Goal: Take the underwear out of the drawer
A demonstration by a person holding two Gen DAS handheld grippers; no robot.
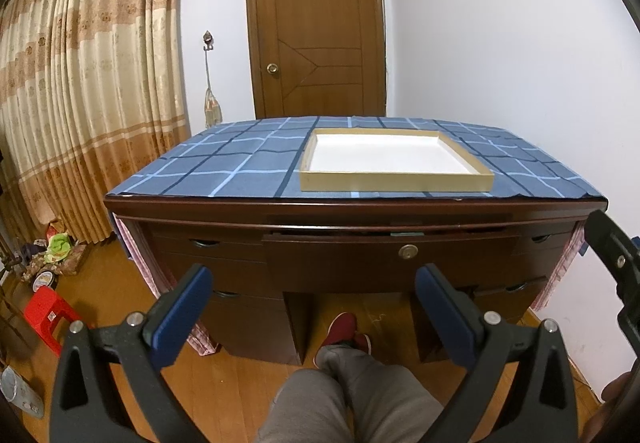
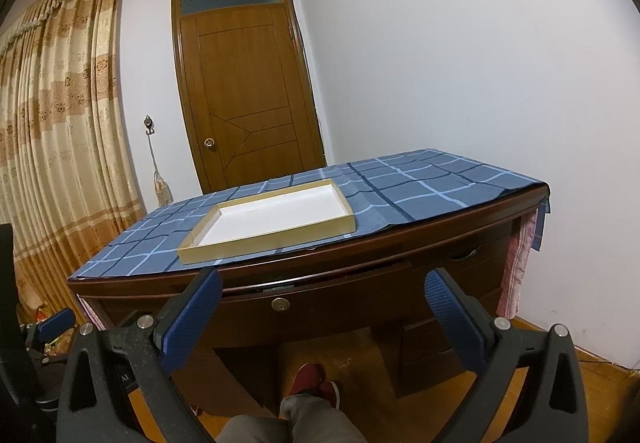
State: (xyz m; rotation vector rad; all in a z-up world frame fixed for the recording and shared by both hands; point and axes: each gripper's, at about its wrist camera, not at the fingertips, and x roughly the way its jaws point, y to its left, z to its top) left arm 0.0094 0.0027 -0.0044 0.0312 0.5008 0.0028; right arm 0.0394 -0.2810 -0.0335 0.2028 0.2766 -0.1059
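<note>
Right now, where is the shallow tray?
In both views the shallow tray lies on the blue checked cloth atop the desk, above the centre drawer.

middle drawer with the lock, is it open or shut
Nearly shut: the middle drawer sits a crack forward of the desk front, with a thin dark gap along its top edge. No underwear shows. Neither set of tongs touches it.

The nearly shut centre drawer [image 1: 390,257] hides its contents; no underwear shows.
</note>
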